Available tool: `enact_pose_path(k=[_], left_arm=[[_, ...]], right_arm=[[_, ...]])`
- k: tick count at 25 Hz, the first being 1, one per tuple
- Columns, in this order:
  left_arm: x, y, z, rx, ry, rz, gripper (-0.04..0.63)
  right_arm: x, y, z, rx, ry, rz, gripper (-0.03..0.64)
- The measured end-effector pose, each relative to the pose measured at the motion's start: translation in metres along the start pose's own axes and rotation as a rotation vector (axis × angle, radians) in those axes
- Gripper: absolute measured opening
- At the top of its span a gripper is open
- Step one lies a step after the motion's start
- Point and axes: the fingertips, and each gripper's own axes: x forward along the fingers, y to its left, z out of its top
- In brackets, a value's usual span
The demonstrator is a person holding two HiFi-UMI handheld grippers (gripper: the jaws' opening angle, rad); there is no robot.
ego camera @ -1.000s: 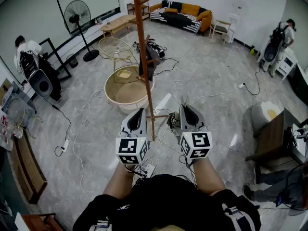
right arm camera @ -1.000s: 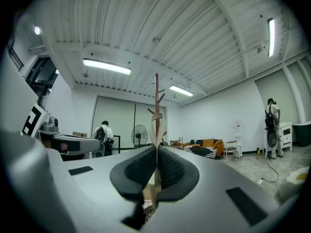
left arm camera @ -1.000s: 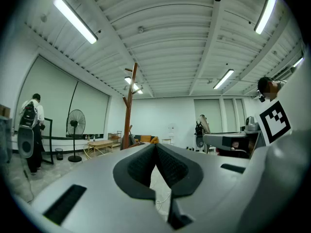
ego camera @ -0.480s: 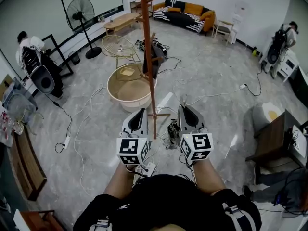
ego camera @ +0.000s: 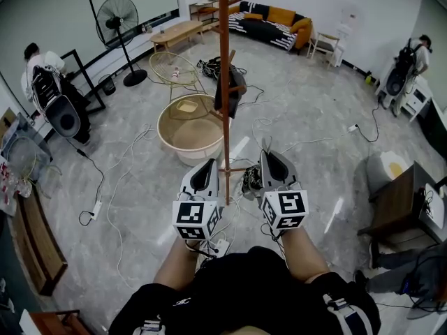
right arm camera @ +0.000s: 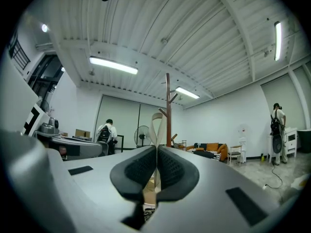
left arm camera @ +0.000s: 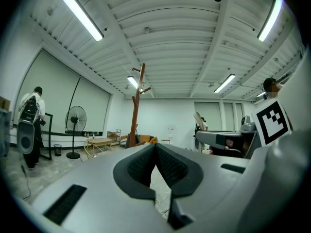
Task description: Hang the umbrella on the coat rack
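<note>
The brown wooden coat rack (ego camera: 225,47) stands straight ahead; both gripper views show its pole (left arm camera: 136,106) (right arm camera: 168,106). A folded black umbrella (ego camera: 229,91) hangs against the pole about halfway up, well beyond both grippers. My left gripper (ego camera: 207,165) (left arm camera: 155,147) is held low in front of my body, shut, with nothing in it. My right gripper (ego camera: 269,155) (right arm camera: 156,149) is level with it on the other side of the pole's base, jaws together. A pale loop-shaped strip (right arm camera: 156,125) shows just above its jaw line; I cannot tell whether it is gripped.
A beige round tub (ego camera: 167,128) sits left of the pole, with a wire chair (ego camera: 171,67) and a standing fan (ego camera: 115,21) behind. Cables and a power strip (ego camera: 218,246) lie around the rack's foot. A dark table (ego camera: 398,194) is at the right. People stand at the far left (ego camera: 42,75) and the far right (ego camera: 412,58).
The head view has shifted, so the pole and the hanging umbrella sit further right in it. Both grippers stay low and shut and have drifted slightly right.
</note>
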Motion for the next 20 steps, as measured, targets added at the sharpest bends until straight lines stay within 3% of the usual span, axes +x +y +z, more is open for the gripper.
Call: enact_pose_path(k=[9,20], left_arm=[[0.035,0.04,-0.022,-0.001,0.026,0.017,0.017],[0.149,0.097,-0.026,0.032,0.067,0.102,0.017]], right_arm=[[0.061,0.005,-0.02,-0.014,0.005,0.035,0.017],[0.181,-0.027,-0.056,0.014,0.057,0.159,0.017]])
